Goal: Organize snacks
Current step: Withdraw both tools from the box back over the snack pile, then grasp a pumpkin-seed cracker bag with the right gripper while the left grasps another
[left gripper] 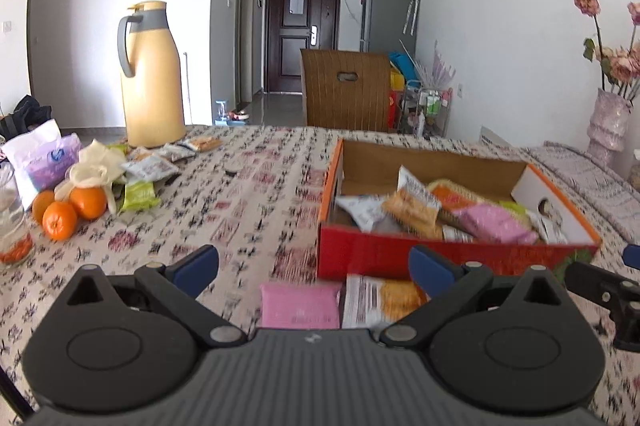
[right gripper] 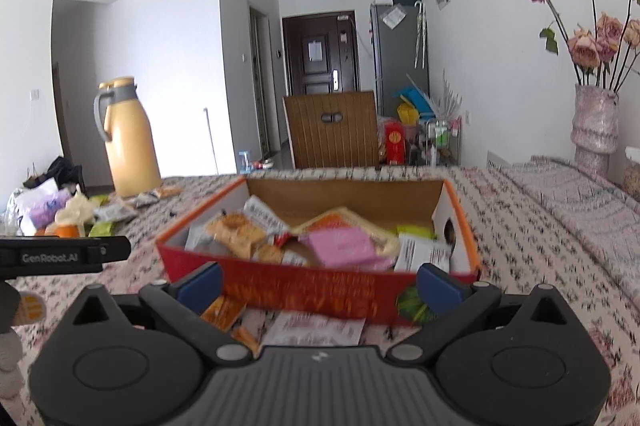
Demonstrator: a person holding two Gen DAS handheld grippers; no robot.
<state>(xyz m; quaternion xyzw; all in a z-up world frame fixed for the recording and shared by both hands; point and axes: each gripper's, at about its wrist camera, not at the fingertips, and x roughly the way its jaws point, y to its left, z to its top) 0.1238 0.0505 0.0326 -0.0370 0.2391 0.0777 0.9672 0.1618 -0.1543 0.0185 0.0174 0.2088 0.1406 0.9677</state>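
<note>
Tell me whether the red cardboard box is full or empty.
Partly full. The red cardboard box holds a loose layer of snack packets, while its brown back wall stays bare above them.

We read only "GenRobot.AI", in pale letters on the black left gripper (right gripper: 60,258), left of our right tool; the snack wrappers' print is blurred.
</note>
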